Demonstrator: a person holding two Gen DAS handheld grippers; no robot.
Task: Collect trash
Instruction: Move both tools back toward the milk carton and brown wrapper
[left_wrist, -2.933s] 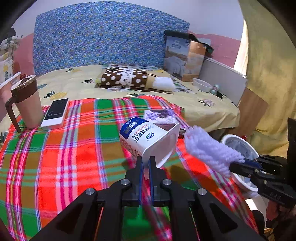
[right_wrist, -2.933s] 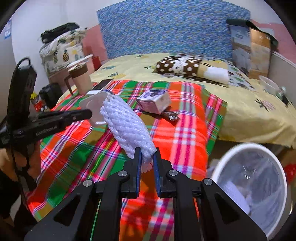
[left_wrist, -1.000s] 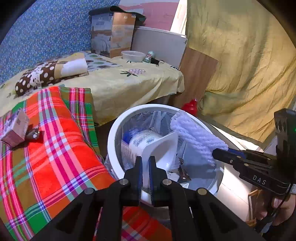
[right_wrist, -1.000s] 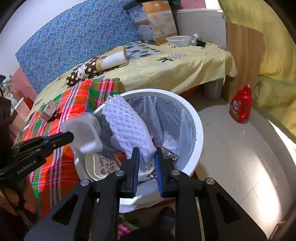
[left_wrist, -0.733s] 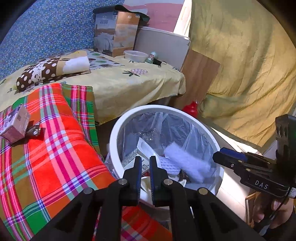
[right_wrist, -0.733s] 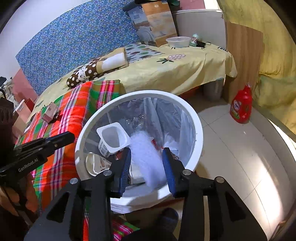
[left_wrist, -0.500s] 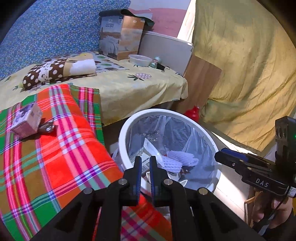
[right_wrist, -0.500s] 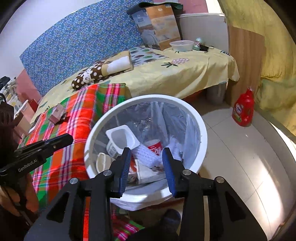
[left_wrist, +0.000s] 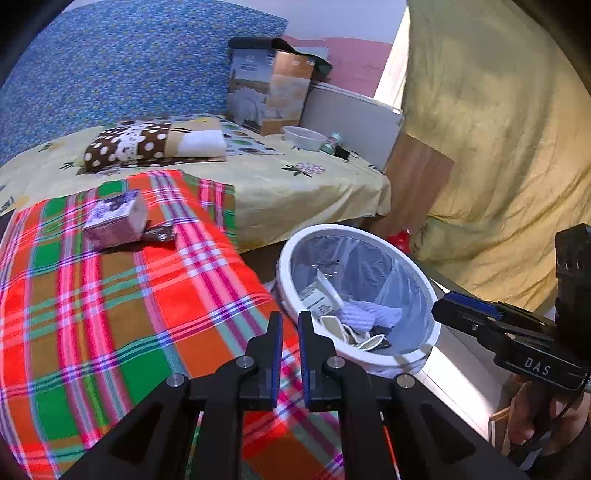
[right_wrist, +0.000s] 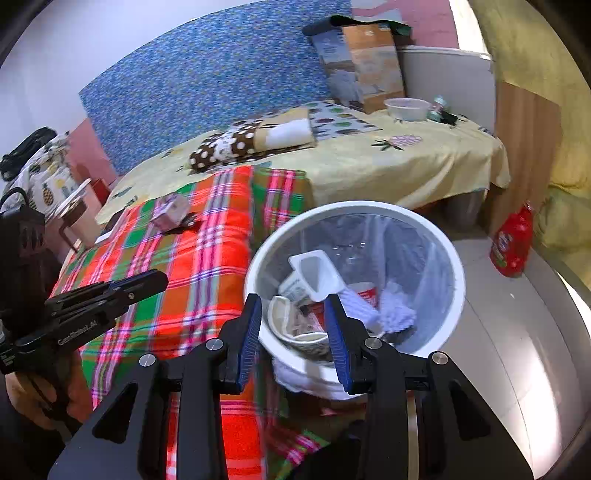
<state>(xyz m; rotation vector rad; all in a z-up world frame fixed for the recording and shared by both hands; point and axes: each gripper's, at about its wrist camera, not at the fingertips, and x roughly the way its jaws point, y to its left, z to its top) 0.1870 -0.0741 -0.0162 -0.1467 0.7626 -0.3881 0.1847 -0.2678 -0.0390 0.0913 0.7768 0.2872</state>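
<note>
Dropped since the earlier frames: yogurt cup and white foam net, both now lying in the bin among older scraps, no longer pinched over it. Pulled back too, with more of the plaid blanket filling the lower left of the left wrist view.

Left gripper empty, fingers drawn near together with only a narrow slit between, hovering over the blanket's edge just left of the bin rim. Right gripper empty as well, fingers spread wide, poised above the near rim at lower centre of its view. Probably held so because the release is done and nothing remains to clamp.

Still waiting on the blanket, upper left of the left wrist view: small purple carton with a dark wrapper touching its right side. Likely the next pickups.

Beyond, yellow sheet, polka-dot pillow, blue floral headboard, cardboard box and white bowl toward the top. Red bottle on pale floor tiles at right of the right wrist view; mustard curtain behind.
</note>
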